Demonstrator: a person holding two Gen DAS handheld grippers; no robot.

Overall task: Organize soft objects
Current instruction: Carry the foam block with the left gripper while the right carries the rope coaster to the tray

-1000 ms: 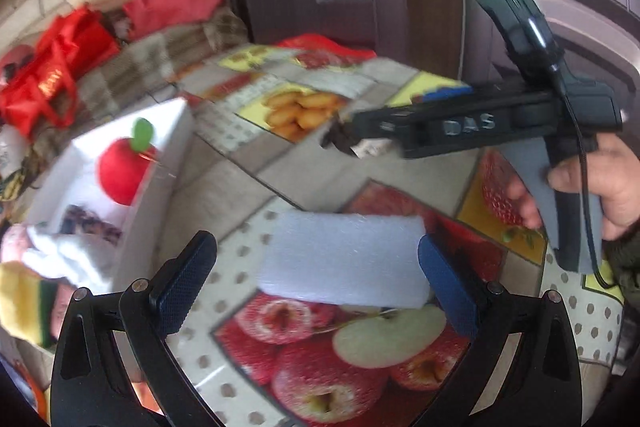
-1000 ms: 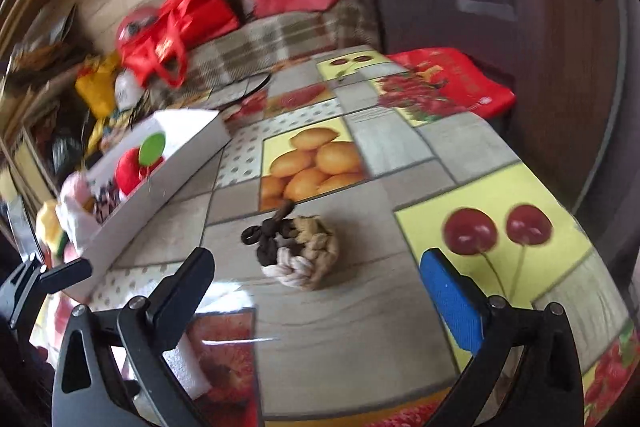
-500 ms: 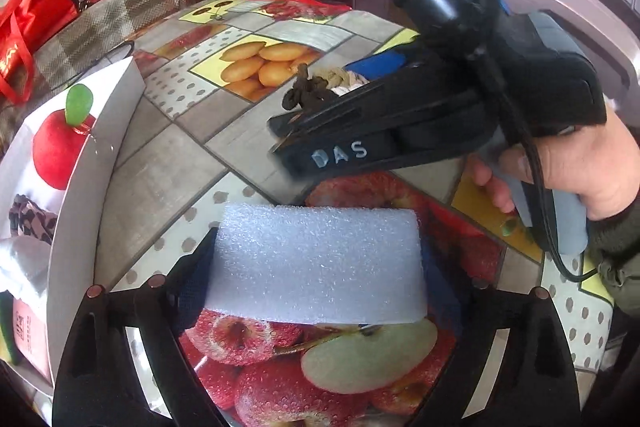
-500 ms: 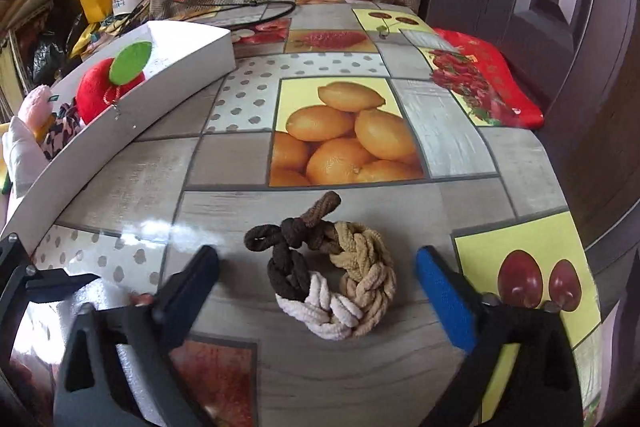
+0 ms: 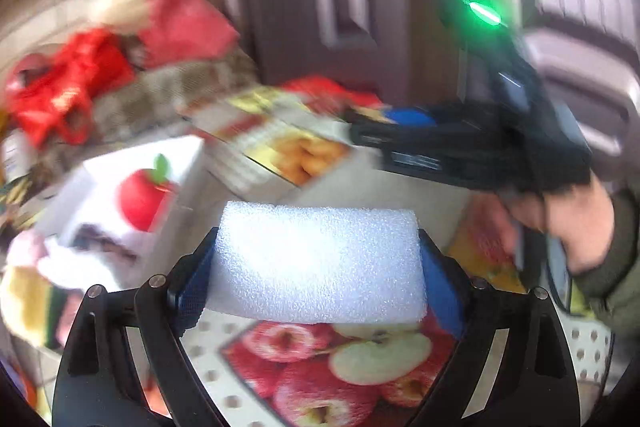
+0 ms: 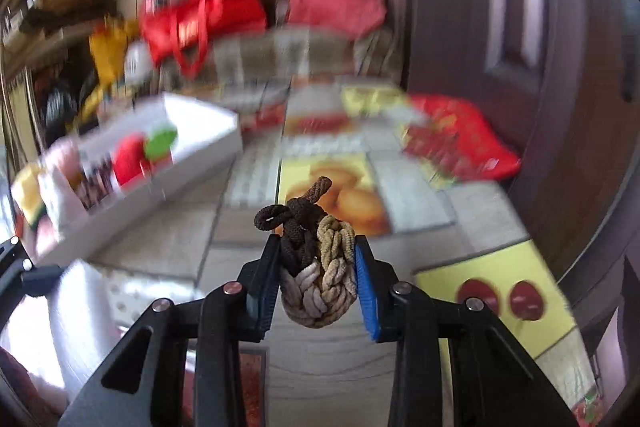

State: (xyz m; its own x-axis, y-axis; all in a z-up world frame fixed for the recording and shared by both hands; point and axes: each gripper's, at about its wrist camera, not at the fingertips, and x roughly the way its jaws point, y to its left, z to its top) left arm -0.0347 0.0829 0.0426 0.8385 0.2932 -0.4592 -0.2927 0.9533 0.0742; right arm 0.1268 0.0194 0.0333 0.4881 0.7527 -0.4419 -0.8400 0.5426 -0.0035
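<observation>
Left wrist: left gripper (image 5: 318,267) clamped on foam block (image 5: 316,263); right gripper (image 6: 316,279) squeezing rope knot (image 6: 316,267); risk of slipping mid-swing.

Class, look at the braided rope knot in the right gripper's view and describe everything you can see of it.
The braided rope knot is a rounded bundle of thick woven cord in three colours: dark brown, tan and pale grey-white. A dark brown loop and a loose end stick out at its top. It looks soft. The right hand-held gripper pinches it between its blue-padded fingers, one on each side, above the fruit-patterned tablecloth.
</observation>
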